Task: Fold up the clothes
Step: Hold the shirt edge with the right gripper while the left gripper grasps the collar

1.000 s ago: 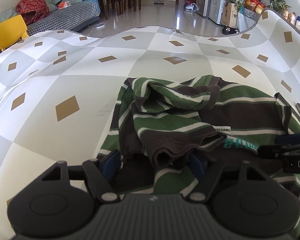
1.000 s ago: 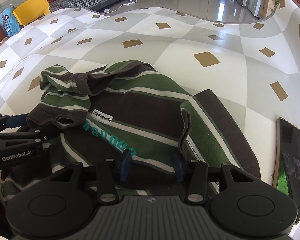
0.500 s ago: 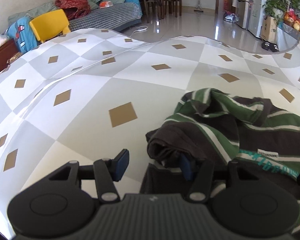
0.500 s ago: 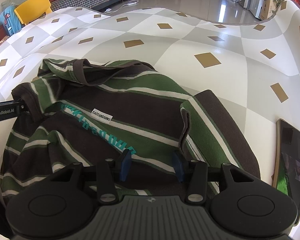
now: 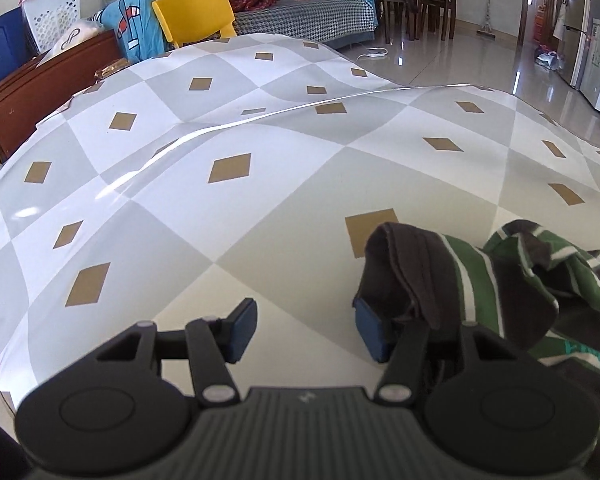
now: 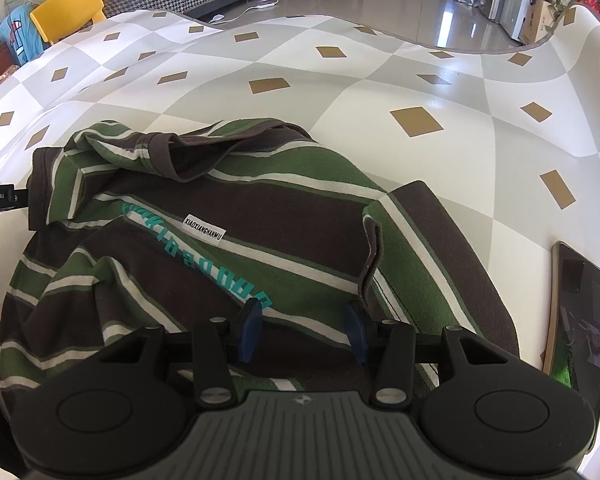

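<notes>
Green, dark brown and white stripes cover the shirt (image 6: 228, 240), which lies crumpled on the checked tablecloth (image 6: 340, 80) directly ahead of the right gripper (image 6: 304, 326). Teal letters run slantwise across its front, and a small white label (image 6: 204, 229) sits above them. One sleeve is folded back over the upper part, and a brown hem stands up in a ridge just ahead of the right-hand finger.

The right gripper's jaws stand half apart over the cloth; the fingertips seem to rest on the fabric, but I cannot tell if they pinch a fold. A phone (image 6: 576, 312) lies on the cloth to the right of this tool, apart from the shirt.

The left wrist view shows another thing: the left gripper (image 5: 306, 330) is at the shirt's (image 5: 480, 292) far side edge, its jaws opening, with only bare tablecloth (image 5: 220, 220) between them. A brown fold of sleeve hangs over the outside of its right-hand finger (image 5: 374, 334). Behind the table this view also shows a yellow chair (image 5: 194, 16) and a sofa (image 5: 308, 20). The right wrist view catches only the tip of the left gripper at the shirt's left edge.
</notes>
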`<state>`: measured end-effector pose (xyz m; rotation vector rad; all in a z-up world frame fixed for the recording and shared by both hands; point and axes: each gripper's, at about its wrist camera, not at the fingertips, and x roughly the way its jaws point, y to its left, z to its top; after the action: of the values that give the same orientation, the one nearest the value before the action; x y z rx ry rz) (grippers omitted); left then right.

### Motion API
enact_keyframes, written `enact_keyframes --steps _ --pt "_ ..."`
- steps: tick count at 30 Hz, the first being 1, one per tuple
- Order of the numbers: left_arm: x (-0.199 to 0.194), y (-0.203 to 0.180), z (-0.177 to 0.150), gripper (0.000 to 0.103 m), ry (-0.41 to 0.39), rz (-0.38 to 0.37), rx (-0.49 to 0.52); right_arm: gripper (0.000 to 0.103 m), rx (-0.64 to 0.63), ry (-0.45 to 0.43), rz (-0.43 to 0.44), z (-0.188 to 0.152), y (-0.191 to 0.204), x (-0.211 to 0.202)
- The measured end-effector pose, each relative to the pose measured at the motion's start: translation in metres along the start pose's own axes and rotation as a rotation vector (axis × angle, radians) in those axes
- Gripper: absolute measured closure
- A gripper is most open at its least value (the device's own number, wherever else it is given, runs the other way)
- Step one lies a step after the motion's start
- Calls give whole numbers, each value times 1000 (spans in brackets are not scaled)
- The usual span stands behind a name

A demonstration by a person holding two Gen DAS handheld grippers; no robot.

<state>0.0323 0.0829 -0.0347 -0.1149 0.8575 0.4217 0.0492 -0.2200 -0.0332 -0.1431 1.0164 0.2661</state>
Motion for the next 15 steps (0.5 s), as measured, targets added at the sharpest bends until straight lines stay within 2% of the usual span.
enact_keyframes --steps 3,7,10,15 --pt "-11 -4 -1 36 -12 -74 1 58 -5 1 -5 0 1 0" --pt "-27 -22 -4 23 -49 -139 73 55 -17 12 -14 -1 5 0" --pt "-34 -41 -4 22 -66 -188 146 54 -27 20 -27 -1 8 -1" --pt "-42 -67 1 18 -109 -215 272 53 8 31 -11 1 4 -2"
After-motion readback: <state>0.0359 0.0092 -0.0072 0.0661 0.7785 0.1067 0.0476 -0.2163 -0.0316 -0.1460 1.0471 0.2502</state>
